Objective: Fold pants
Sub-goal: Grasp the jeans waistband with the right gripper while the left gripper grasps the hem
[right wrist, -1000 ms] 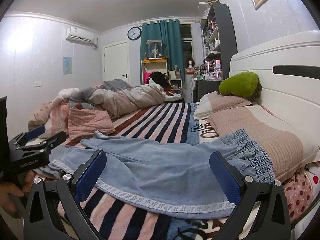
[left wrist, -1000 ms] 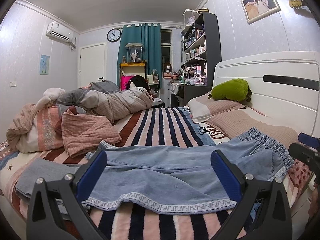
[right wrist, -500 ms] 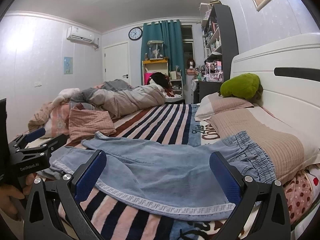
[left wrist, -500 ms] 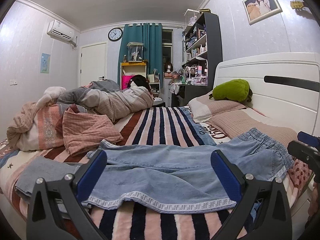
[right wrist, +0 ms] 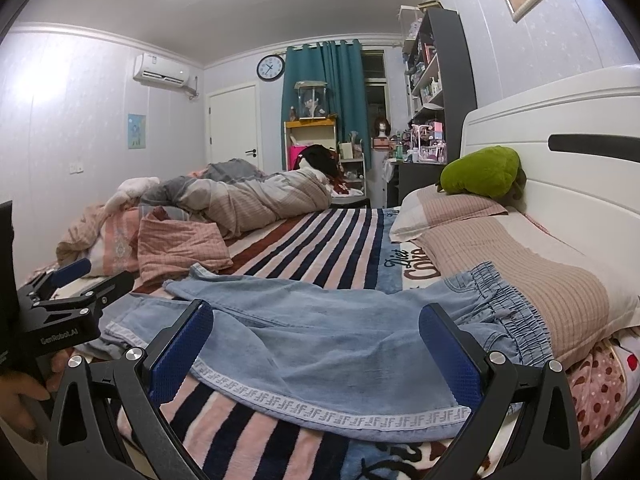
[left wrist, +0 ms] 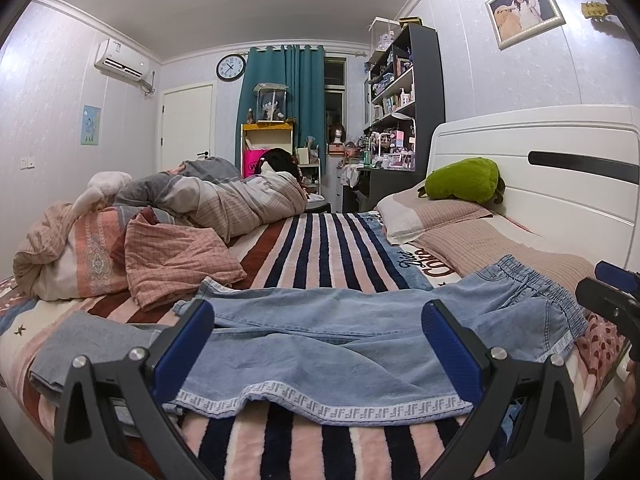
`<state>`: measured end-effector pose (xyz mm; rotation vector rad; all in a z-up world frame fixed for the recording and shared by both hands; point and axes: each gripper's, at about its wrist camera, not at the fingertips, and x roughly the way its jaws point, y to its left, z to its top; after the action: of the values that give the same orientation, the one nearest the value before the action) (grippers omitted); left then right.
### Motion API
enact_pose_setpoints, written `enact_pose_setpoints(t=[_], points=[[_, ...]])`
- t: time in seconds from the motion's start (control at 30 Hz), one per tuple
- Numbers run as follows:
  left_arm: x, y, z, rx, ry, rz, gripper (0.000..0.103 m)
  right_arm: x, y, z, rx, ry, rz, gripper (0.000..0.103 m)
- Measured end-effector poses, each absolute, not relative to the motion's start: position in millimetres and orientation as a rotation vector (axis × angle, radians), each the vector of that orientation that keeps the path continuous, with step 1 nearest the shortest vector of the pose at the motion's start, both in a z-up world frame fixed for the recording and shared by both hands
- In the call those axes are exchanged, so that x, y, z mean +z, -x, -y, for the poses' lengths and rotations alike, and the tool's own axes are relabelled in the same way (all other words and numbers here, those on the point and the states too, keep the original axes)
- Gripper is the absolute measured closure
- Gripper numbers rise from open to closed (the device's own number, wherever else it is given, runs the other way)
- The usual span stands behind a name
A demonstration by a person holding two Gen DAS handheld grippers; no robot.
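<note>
Pants (left wrist: 340,344): limp, light denim; I am judging the waistband and hems best to pinch.
Left gripper (left wrist: 318,344): I am holding it spread, empty.
Right gripper (right wrist: 316,350): likewise gaping, empty.

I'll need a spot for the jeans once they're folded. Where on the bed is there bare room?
The striped blanket lies bare beyond the jeans, between the pink checked cloth and the pillows. A bare strip runs along the near edge too. The left side is crowded with bundled bedding.

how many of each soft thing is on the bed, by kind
light blue denim pants: 1
beige ribbed pillows: 2
green plush toy: 1
pink checked folded cloth: 1
grey folded cloth: 1
total: 6
</note>
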<state>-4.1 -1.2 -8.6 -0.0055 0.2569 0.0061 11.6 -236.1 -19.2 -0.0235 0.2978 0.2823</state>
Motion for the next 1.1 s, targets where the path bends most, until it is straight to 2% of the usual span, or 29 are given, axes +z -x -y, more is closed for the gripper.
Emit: enact_pose_setpoints(t=[0.33,0.53,0.67,0.83,0.97,1.1], points=[[-14.7,1.6,-0.9,0.002,0.013,-0.278,0.001,-6.5,-14.8,231.9,0.252,0.006,-0.292,0.001],[-38.7,-22.4,-24.2,-0.047,0.096,-0.414,0.001,-12.5,-28.4,271.4,0.289,-0.101,-0.320,0.001],[-76.1,-43.2,-44.8,-0.070,0.145,-0.535,0.001,-42.3,-43.0,317.5,0.255,-0.149,-0.416,0.003],[-126.3,-67.6,-63.8,-0.078,0.210,-0.669,0.001,-104.0,-69.2,366.8,0.180,-0.228,-0.585,0.017],[-147.2,-78.9,-74.9,-0.098,0.261,-0.710,0.001,-154.5,-82.7,392.3,0.183,-0.328,-0.696,0.019],[-160.0,-93.9,-81.9,-0.137,0.339,-0.743,0.001,-175.9,-91.8,402.6,0.212,-0.381,-0.746,0.019]])
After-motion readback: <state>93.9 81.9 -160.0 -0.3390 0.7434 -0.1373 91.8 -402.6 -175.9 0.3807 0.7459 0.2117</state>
